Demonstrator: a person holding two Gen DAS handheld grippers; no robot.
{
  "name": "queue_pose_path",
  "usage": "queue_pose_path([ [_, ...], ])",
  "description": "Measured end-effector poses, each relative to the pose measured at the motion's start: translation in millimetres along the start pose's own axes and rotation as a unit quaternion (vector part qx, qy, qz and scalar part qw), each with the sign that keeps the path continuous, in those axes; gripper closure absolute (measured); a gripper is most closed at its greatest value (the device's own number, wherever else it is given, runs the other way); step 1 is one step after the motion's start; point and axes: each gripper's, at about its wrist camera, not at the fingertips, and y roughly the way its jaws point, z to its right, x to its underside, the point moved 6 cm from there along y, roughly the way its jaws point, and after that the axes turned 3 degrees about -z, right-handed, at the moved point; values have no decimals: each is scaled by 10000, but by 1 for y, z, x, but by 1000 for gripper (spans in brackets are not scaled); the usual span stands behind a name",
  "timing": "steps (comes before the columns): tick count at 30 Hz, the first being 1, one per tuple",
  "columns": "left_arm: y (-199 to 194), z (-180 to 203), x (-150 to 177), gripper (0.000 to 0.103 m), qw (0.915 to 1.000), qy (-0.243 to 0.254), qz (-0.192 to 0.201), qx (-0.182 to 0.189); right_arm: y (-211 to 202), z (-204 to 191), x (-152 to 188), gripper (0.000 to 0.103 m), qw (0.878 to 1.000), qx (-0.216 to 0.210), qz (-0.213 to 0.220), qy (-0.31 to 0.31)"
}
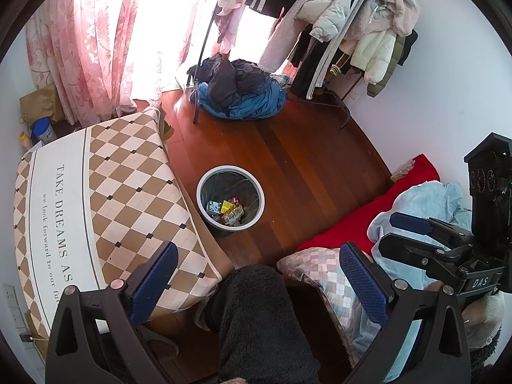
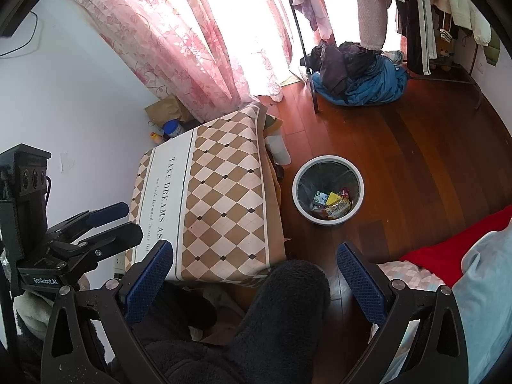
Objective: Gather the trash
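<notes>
Reddish wooden floorboards (image 1: 304,160) fill the bedroom between a checkered cloth-covered table (image 1: 112,192) and a bed with a red blanket (image 1: 384,211). Nearest the cameras, the left gripper (image 1: 259,283) hangs wide open and empty above the person's dark fleece-clad knee (image 1: 256,304), touching nothing; the right gripper (image 2: 254,283) is equally spread and empty over the same knee. Straight ahead of both claws and lower down stands the round white-rimmed trash bin (image 1: 230,176), lined with a dark bag and holding colourful wrappers (image 1: 228,211) at its bottom. It sits slightly left of the left claw's centre and slightly right of the right claw's. No loose trash shows on the floor, so collecting looks largely finished. Beyond the bin lie a heap of blue and dark clothes (image 1: 243,92), a clothes rack (image 1: 336,48) and pink curtains (image 1: 105,38).
</notes>
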Motion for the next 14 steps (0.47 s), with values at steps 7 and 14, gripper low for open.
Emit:
queue_pose_path([
  [7,0,0,-2,0,10000,-18,5,-13,0,-1,-1,0,10000,-2,-6,2],
  [14,1,5,5,0,10000,-51,81,-18,0,-1,1,0,10000,-19,-11,22],
])
